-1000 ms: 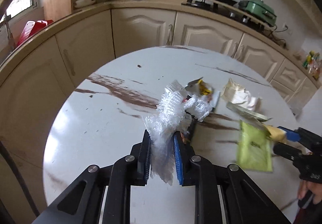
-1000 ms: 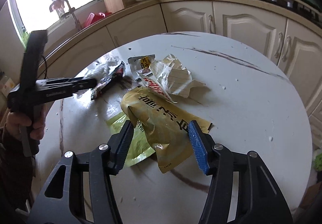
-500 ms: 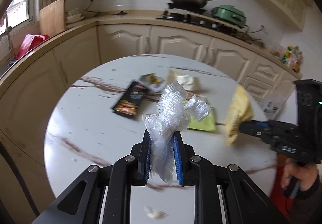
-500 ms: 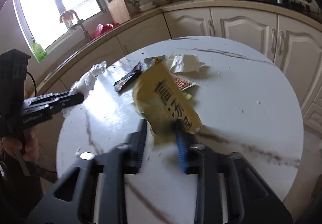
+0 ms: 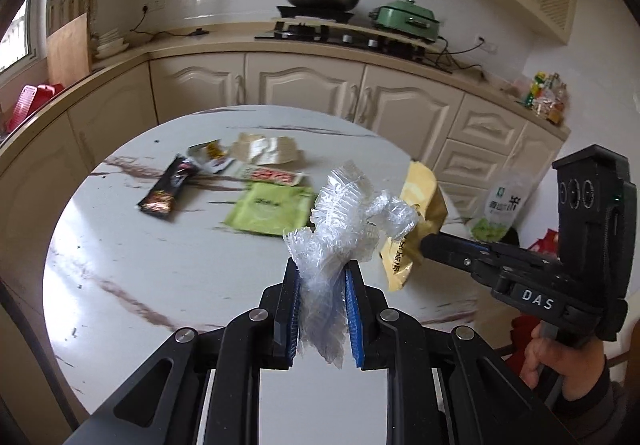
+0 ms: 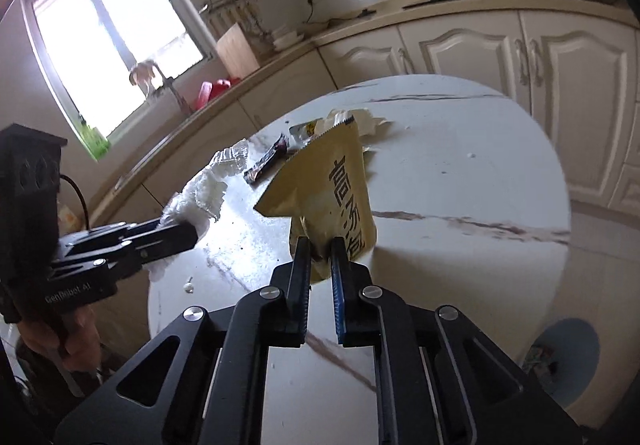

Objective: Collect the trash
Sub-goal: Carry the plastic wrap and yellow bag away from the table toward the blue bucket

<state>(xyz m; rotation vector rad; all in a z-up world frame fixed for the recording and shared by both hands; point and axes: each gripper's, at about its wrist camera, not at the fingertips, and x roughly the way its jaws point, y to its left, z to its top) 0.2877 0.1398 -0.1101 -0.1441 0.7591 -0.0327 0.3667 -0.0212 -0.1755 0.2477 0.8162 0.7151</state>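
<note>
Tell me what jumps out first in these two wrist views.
The left claw, low centre in its own view, is clamped on a crumpled clear plastic wrap held above the round white marble-look table. The right claw has just closed on a yellow foil snack bag with black lettering, lifted off the table. Behind them, on the table's far half, lie a green sachet, a black wrapper and crumpled paper.

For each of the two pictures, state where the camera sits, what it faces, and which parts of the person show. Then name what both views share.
Left wrist: sits on the left gripper, clamping clear plastic wrap; faces the table and stove; right hand shows.
Right wrist: sits on the right gripper, clamping a yellow packet; faces the table and window; left hand shows.
Shared: table, black wrapper, both held items.
</note>
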